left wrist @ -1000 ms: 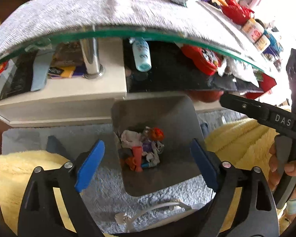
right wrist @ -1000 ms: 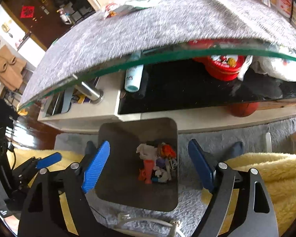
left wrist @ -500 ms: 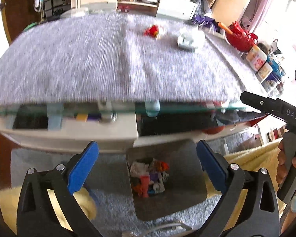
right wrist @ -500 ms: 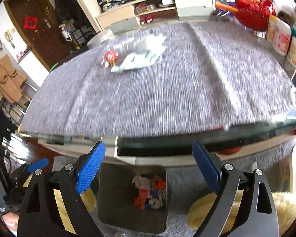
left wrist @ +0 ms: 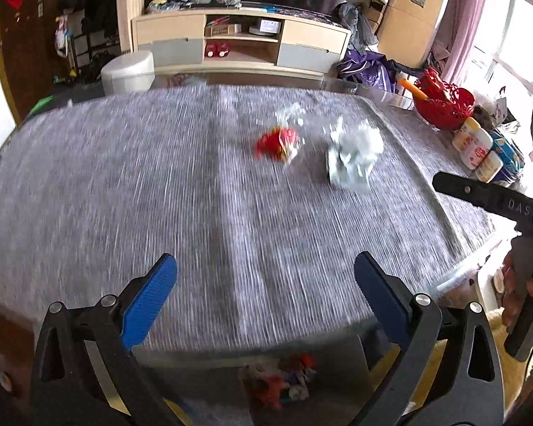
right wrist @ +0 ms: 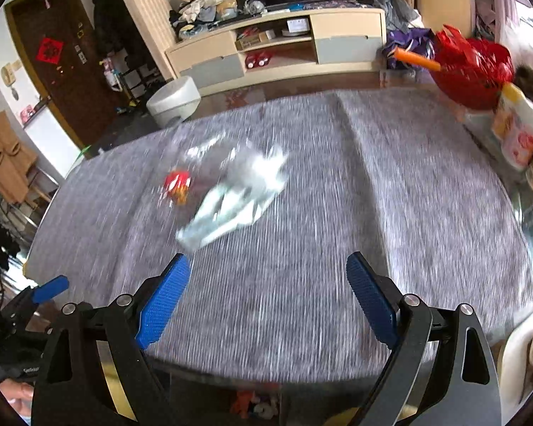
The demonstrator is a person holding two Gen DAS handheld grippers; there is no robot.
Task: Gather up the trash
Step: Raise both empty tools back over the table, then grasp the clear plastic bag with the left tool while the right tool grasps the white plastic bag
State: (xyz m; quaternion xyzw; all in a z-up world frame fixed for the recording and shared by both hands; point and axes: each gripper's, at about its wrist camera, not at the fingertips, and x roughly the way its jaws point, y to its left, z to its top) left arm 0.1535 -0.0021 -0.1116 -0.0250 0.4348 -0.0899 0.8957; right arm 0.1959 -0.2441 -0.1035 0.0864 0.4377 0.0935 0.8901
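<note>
A red wrapper (left wrist: 277,143) and a crumpled white wrapper (left wrist: 353,158) lie on the grey tablecloth (left wrist: 124,184), far from both grippers. They also show in the right wrist view as the red wrapper (right wrist: 177,185) and the white wrapper (right wrist: 241,195). My left gripper (left wrist: 264,303) is open and empty above the table's near edge. My right gripper (right wrist: 266,298) is open and empty too. The grey trash bin (left wrist: 351,362) with several scraps (left wrist: 284,380) stands on the floor below the table edge.
A red basket (left wrist: 444,106) and several jars (left wrist: 476,149) stand at the table's right end. A TV cabinet (left wrist: 241,46) and a white stool (left wrist: 128,71) stand behind the table. The right gripper's body (left wrist: 508,206) shows at the right of the left wrist view.
Both grippers have risen from over the bin to above the tabletop and now look across it at the two wrappers. Both stay open and empty.
</note>
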